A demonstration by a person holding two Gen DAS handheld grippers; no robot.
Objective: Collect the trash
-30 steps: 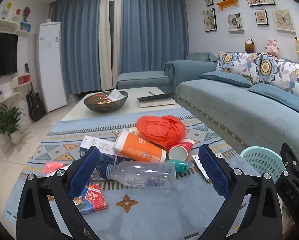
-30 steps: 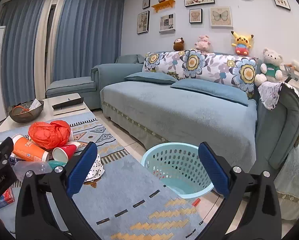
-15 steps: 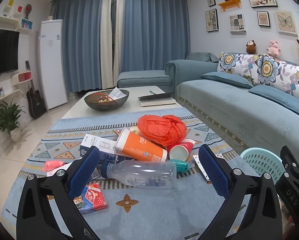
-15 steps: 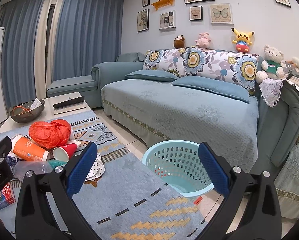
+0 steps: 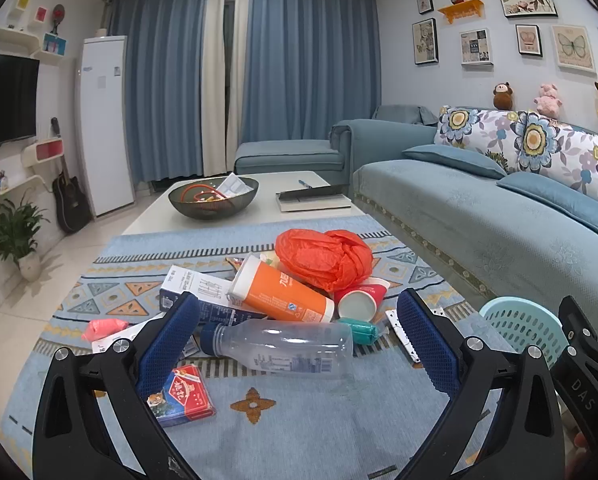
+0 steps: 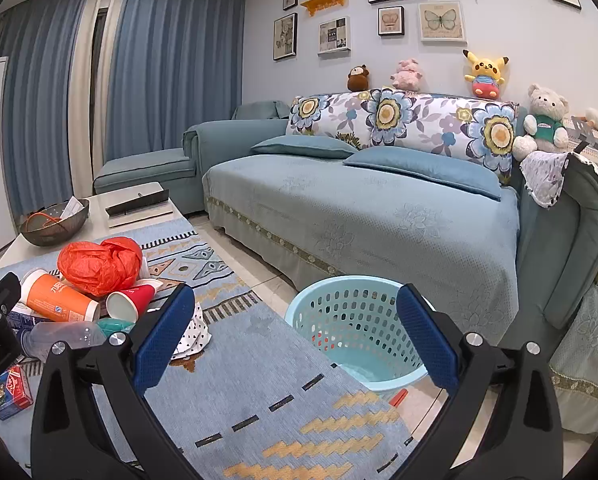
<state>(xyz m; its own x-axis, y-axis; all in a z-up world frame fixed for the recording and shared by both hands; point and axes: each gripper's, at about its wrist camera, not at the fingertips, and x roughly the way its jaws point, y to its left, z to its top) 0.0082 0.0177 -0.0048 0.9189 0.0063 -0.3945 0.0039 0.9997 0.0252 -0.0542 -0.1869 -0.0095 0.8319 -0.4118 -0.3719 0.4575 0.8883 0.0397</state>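
Left tool (image 5: 297, 320) hovering low over the rug (image 5: 299, 412), fingers spread wide apart, gripping nothing, aiming at the trash pile. Right tool (image 6: 295, 314) hanging level beside it, fingers likewise wide apart and empty, pointing toward the basket (image 6: 355, 328).

Trash lying heaped on the rug, between the left tool and the counter (image 5: 259, 212):
- clear bottle (image 5: 279, 346) lying on its side nearest the left tool, blue cap to the left;
- orange cup (image 5: 283, 294) tipped over just behind the bottle, leaning on a white-and-blue carton (image 5: 195, 290);
- crumpled orange bag (image 5: 325, 258) sitting at the far side of the pile;
- red paper cup (image 5: 361, 300) lying on its side right of the orange cup, mouth facing near;
- teal piece (image 5: 359, 330) touching the bottle's right end;
- red card box (image 5: 185, 394) lying apart, near left;
- pink scrap (image 5: 103, 326) lying apart, far left.

Basket standing off the rug's right edge, near the sofa (image 6: 359, 208), well apart from the pile.
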